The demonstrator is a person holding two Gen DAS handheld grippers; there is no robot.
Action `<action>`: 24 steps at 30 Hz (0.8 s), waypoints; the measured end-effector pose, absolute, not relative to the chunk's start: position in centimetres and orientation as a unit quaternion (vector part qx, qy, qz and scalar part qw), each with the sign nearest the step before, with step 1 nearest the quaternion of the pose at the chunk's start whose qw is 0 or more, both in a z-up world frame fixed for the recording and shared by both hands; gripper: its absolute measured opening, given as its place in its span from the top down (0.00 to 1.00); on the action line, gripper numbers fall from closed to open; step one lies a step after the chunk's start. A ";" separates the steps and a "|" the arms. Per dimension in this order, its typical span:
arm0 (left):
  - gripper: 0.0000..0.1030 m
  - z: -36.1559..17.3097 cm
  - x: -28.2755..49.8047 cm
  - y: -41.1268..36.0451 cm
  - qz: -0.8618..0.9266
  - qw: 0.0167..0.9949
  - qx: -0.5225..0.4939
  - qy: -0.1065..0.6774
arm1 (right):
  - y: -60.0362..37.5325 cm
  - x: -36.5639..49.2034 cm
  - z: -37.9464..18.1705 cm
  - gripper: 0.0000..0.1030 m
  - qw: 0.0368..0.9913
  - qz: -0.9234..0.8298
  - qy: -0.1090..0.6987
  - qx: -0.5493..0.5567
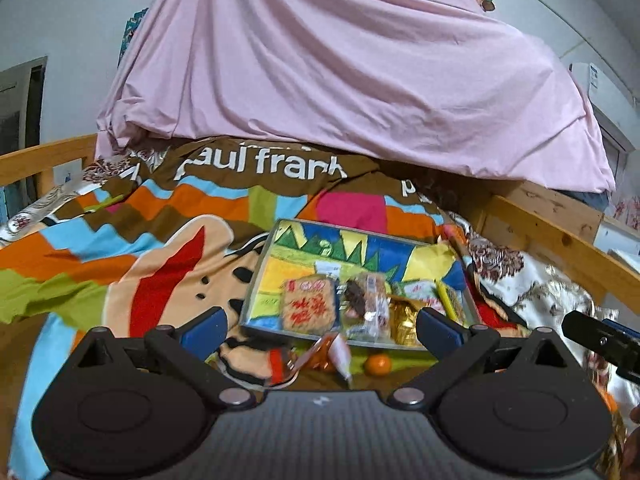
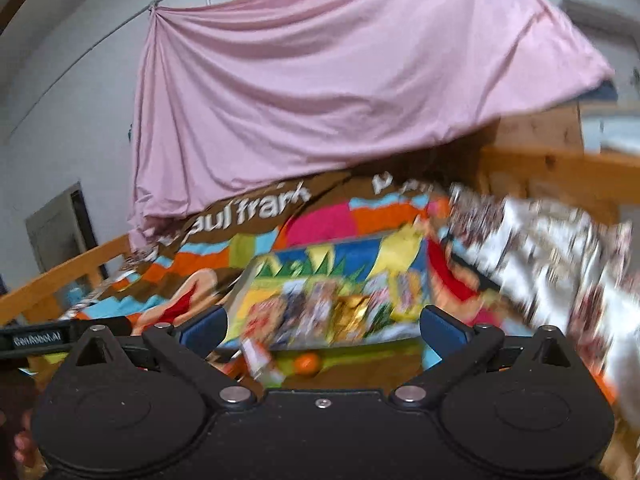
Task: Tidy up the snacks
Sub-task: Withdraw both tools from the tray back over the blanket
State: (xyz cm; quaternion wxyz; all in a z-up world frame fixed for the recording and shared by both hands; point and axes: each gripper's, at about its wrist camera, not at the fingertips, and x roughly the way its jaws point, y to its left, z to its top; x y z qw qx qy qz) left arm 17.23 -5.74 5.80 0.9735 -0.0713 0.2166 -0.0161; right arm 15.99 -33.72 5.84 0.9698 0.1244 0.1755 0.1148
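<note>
Snacks (image 1: 352,304) lie in a row along the near edge of a colourful tray (image 1: 280,248), which rests on the bed's patterned quilt (image 1: 120,232). From my left wrist camera I see the left tool (image 1: 322,326) with its blue pads spread wide and nothing between them. On the tray there is a flat packet with red characters (image 1: 308,304), beside it a clear wrapped cake (image 1: 366,306), then a gold foil piece (image 1: 404,320) partly hidden behind my right pad. In front of the tray, on the quilt, lie a loose orange-and-white wrapper (image 1: 332,354) and a small orange fruit (image 1: 378,363). A pink sheet (image 1: 340,72) hangs over the far end of the bed, and a wooden rail (image 1: 560,240) runs on the right side. The other tool shows at the right edge.

From my right wrist camera the picture is blurred. The right tool (image 2: 322,326) also stands wide and empty. The same tray (image 2: 360,248) is ahead, its packets (image 2: 320,312) too smeared to tell apart. The orange fruit (image 2: 307,363) and the wrapper (image 2: 260,356) lie between the tray and my tool. A white flowered cloth (image 2: 540,248) covers the right side of the bed.
</note>
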 end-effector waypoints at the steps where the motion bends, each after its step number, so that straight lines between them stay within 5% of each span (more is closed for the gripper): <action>1: 0.00 5.6 16.6 -5.5 -0.016 0.974 -0.065 0.218 | -33.6 15.7 5.6 0.01 0.967 0.119 0.184 0.130; 24: 0.00 2.0 11.2 -1.6 -0.016 0.965 -0.046 0.258 | -28.4 13.3 2.6 0.01 0.954 0.126 0.269 0.050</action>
